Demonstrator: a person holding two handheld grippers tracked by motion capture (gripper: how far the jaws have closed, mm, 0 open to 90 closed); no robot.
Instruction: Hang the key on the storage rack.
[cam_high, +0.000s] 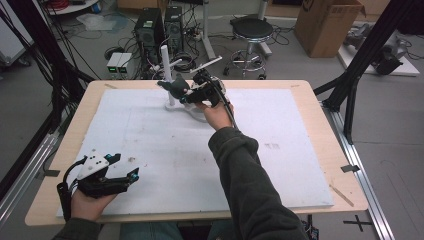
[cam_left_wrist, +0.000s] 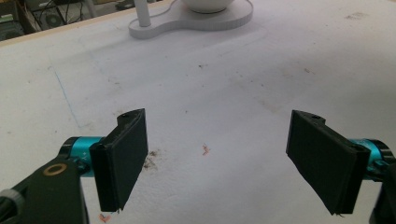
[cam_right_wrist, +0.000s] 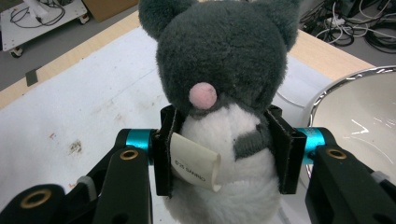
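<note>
1. The right gripper (cam_right_wrist: 224, 154) has its jaws closed on the white belly of a grey plush mouse (cam_right_wrist: 219, 70); both pads press into the soft body.
2. The mouse is held upright in the air, just beside the bowl (cam_right_wrist: 355, 112) with a shiny rim, at the far side of the counter (cam_high: 310, 100). In the high view the mouse (cam_high: 175, 87) is in front of the white post (cam_high: 165, 65) of the stand.
3. The left gripper (cam_left_wrist: 217, 158) rests far from the bowl, at the near left corner of the counter. Its jaws stand wide apart and hold nothing.
4. I think the mouse goes into the bowl next. The risk is that the soft body slips out, because the jaws hold only fur and filling.
5. The paper tag (cam_right_wrist: 196, 163) sits under one pad; it could tear or make the grip slide.
6. The mouse or the gripper could also knock the post or push the stand (cam_left_wrist: 187, 21), because they are very near.
</note>
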